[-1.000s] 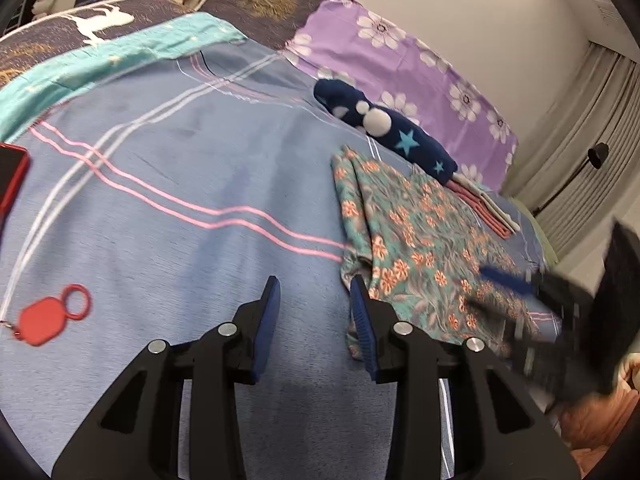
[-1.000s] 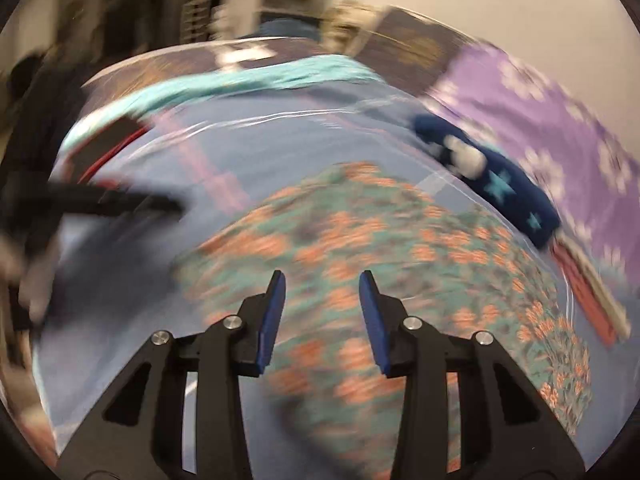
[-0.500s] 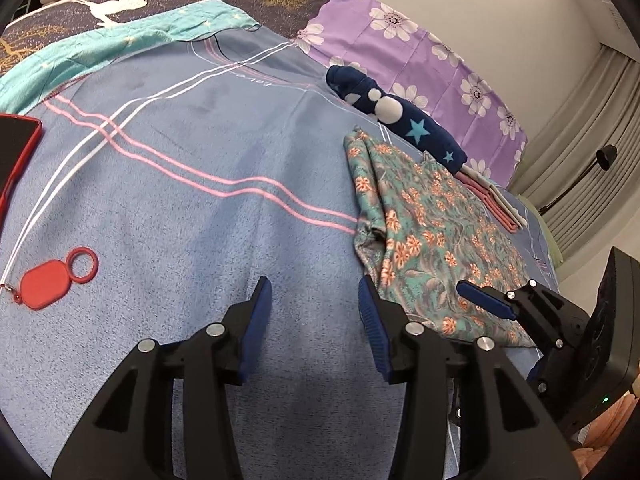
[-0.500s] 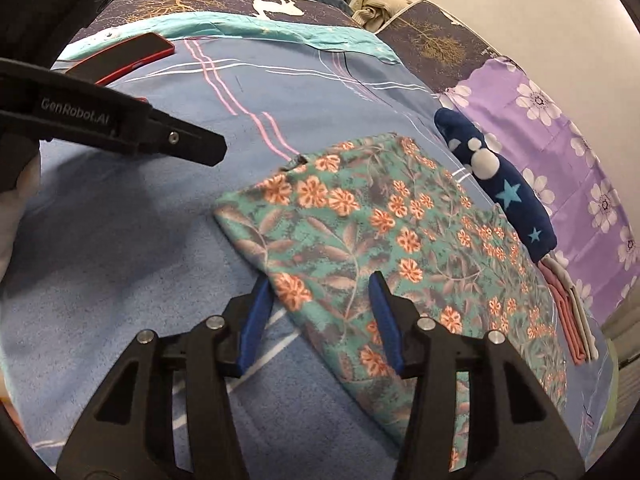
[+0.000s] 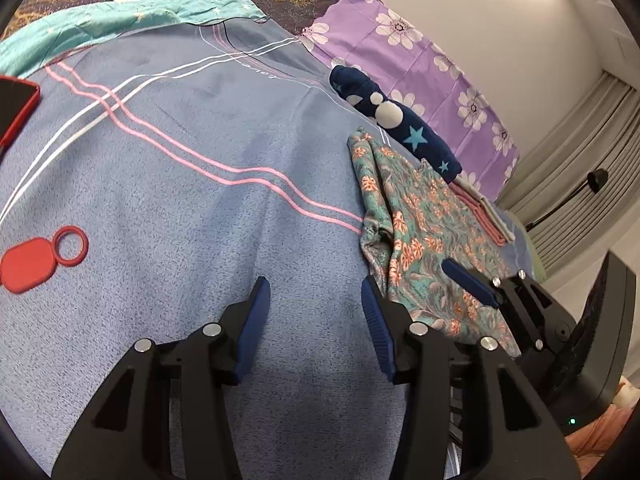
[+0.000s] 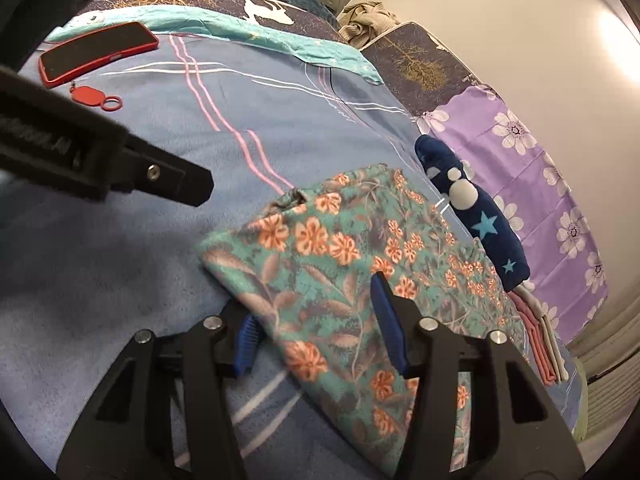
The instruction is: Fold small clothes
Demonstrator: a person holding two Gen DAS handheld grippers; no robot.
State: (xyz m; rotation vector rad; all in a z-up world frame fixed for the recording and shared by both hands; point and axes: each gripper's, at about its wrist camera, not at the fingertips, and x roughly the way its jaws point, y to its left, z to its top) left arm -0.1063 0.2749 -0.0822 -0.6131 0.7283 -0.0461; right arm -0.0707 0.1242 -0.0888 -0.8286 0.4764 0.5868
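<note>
A teal garment with orange flowers (image 6: 352, 268) lies flat on the blue bedspread (image 6: 248, 120); it also shows at the right of the left wrist view (image 5: 416, 216). My right gripper (image 6: 316, 312) is open with its jaws astride the garment's near edge, the left finger partly under the cloth. My left gripper (image 5: 312, 292) is open and empty over bare bedspread (image 5: 180, 184), just left of the garment. The right gripper's fingers (image 5: 472, 280) show over the garment in the left wrist view.
A rolled navy star-print cloth (image 6: 472, 208) and folded pink and grey cloths (image 6: 544, 352) lie beyond the garment. A red phone (image 6: 96, 52) and a red tag with ring (image 5: 36, 256) lie at the left. Purple flowered pillows (image 5: 420, 60) line the far side.
My right gripper has come down to the garment's near edge, its jaws now astride the cloth. My left gripper has opened wider and shifted slightly left of the garment.
</note>
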